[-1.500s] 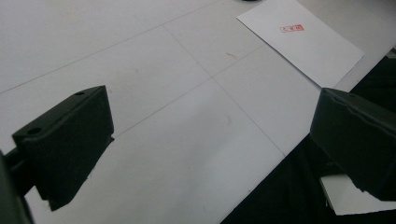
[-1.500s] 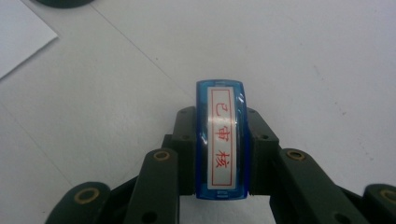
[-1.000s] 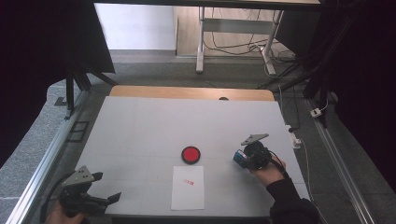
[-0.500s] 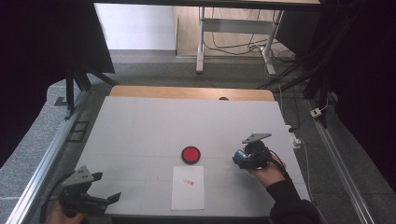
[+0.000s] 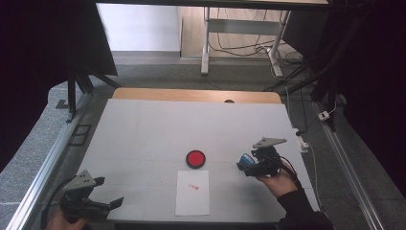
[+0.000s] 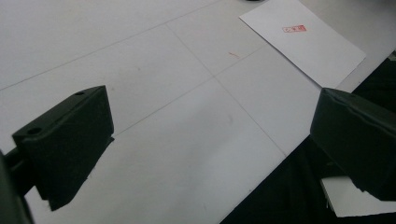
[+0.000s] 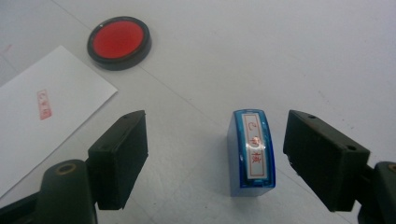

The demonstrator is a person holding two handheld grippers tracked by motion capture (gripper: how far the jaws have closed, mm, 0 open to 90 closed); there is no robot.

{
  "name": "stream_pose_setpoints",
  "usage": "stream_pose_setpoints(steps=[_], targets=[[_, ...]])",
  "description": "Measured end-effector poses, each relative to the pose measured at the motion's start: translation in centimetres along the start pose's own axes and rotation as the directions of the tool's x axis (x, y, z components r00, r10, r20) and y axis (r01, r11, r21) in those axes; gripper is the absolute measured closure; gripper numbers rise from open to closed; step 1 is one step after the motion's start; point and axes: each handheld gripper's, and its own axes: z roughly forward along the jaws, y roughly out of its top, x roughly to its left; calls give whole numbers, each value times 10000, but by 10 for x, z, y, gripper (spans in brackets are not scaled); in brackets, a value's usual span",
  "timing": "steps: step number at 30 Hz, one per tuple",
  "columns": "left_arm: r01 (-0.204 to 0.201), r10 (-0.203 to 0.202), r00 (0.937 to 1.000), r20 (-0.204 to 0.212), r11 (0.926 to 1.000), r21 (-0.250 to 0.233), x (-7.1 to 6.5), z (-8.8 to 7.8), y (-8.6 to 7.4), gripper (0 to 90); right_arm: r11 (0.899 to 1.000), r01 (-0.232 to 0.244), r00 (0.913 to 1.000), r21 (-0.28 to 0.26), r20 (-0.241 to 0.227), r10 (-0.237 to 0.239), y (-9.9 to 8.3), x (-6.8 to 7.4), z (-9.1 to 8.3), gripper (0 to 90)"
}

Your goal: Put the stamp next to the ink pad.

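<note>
High view: the left gripper [image 5: 91, 203] rests at the table's [image 5: 153, 129] near left corner, jaws spread with nothing between them. Further right lies the white sheet [image 5: 193, 191] bearing a red imprint [image 5: 193, 187], with the round red ink pad [image 5: 195, 158] just beyond its far edge. Rightmost, the right gripper [image 5: 245, 166] has just been opening. In the right gripper view the blue stamp [image 7: 252, 151] stands on the table between the parted jaws, touching neither, nearer the right one. Its long axis runs along the jaws, away from the camera, label upward.
</note>
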Motion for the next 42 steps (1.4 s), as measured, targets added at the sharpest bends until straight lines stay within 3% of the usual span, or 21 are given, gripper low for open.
stream_pose_setpoints(steps=[15, 31, 42], targets=[[51, -51, 10000, 1, 10000, 6, 0, 0, 0, 0, 9978, 186, 9998, -630, 42, -184, -8, 18, -27, 106], [221, -221, 9997, -55, 9997, -74, 2, -1, 0, 0, 9918, -346, 9990, -1232, 230, 377, -33, 22, -58, 1], [292, -293, 9995, -126, 9996, -47, 2, -2, -1, 0, 9856, -871, 9907, -1446, 908, 1009, -59, 23, -74, 0]])
